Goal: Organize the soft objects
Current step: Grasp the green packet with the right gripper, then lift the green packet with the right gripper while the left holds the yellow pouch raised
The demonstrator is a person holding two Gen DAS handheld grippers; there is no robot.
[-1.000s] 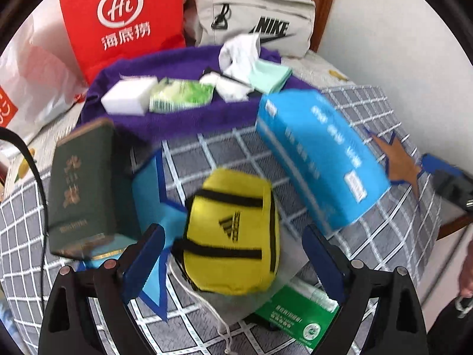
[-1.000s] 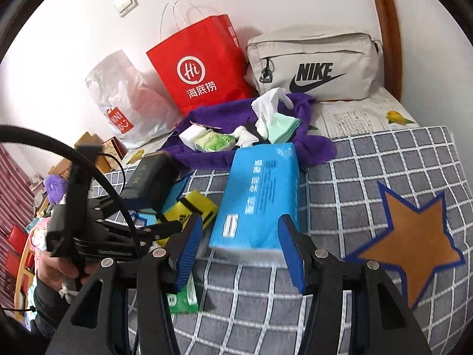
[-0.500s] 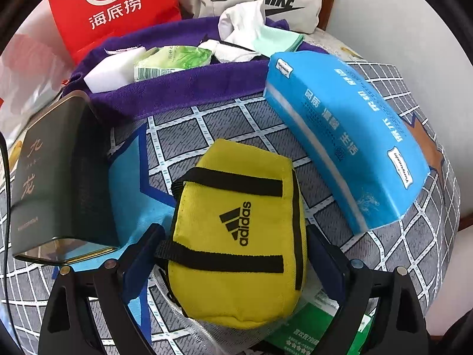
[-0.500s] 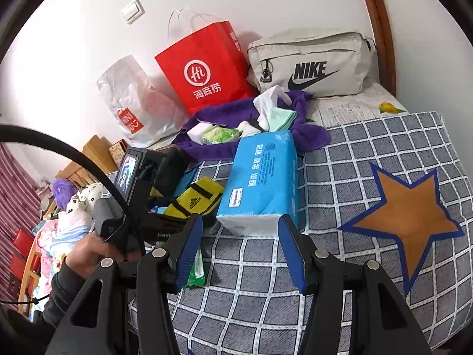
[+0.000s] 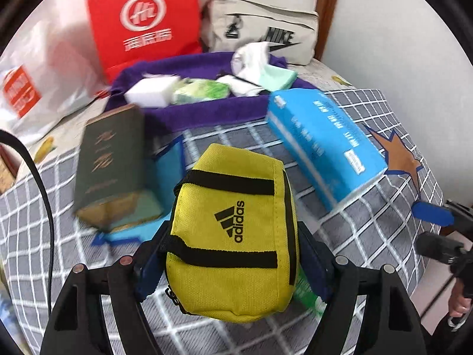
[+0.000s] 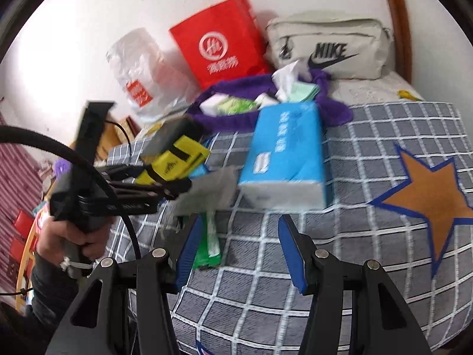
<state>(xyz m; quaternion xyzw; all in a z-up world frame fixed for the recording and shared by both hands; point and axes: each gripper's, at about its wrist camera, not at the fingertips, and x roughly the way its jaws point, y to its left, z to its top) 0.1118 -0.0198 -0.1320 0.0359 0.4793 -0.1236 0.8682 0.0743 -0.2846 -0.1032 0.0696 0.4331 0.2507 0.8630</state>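
Yellow canvas pouch (image 5: 233, 236) is enclosed by the closing jaws of the left gripper (image 5: 233, 263), both pads pressed against its sides above the checked bedcover (image 5: 369, 236), while the half-open, empty right gripper (image 6: 239, 254) is held over bare cover before the blue tissue pack (image 6: 286, 153).
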